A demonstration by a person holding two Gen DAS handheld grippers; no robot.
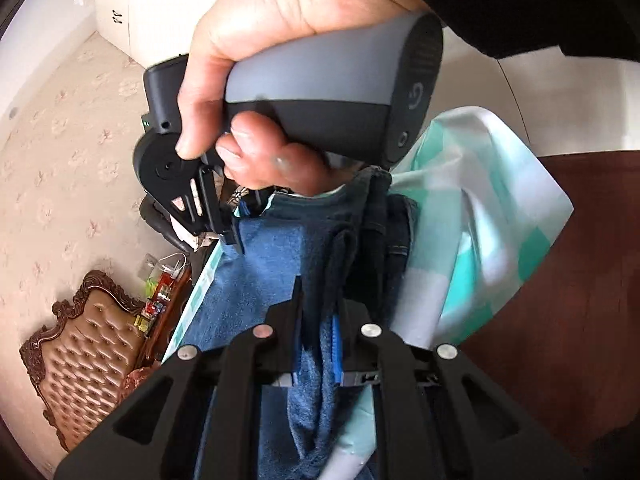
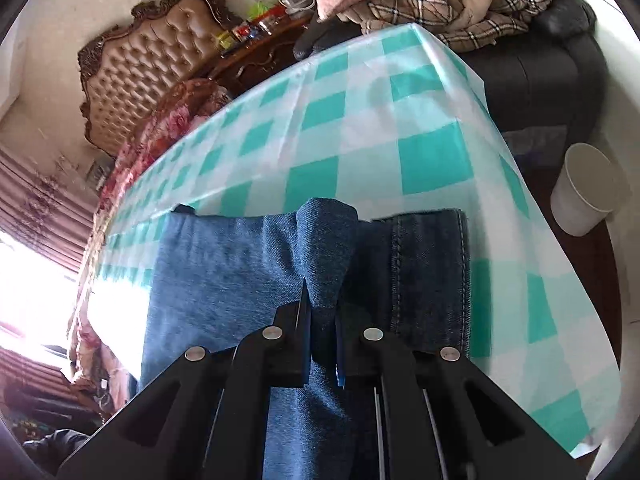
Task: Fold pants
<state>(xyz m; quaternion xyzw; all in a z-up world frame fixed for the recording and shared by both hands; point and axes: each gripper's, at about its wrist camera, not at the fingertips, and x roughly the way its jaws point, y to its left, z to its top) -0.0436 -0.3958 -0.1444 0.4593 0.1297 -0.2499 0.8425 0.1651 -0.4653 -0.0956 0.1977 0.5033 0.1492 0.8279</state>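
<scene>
Blue denim pants point(image 2: 224, 264) lie across the near part of a table covered with a green-and-white checked cloth point(image 2: 360, 120). My right gripper point(image 2: 322, 312) is shut on a pinched ridge of the denim, which bulges up beyond the fingertips. In the left wrist view my left gripper point(image 1: 318, 300) is shut on a fold of the pants point(image 1: 276, 248), which hangs between and below the fingers. Just beyond it a hand point(image 1: 256, 40) grips the grey-and-black handle of the right gripper, whose black jaws reach down to the same denim.
A white paper cup point(image 2: 588, 188) stands on the dark floor right of the table. Behind the table are a pile of plaid blankets point(image 2: 460, 4) on a dark sofa, a tufted brown headboard point(image 2: 152, 64) and a cluttered wooden shelf point(image 2: 256, 36).
</scene>
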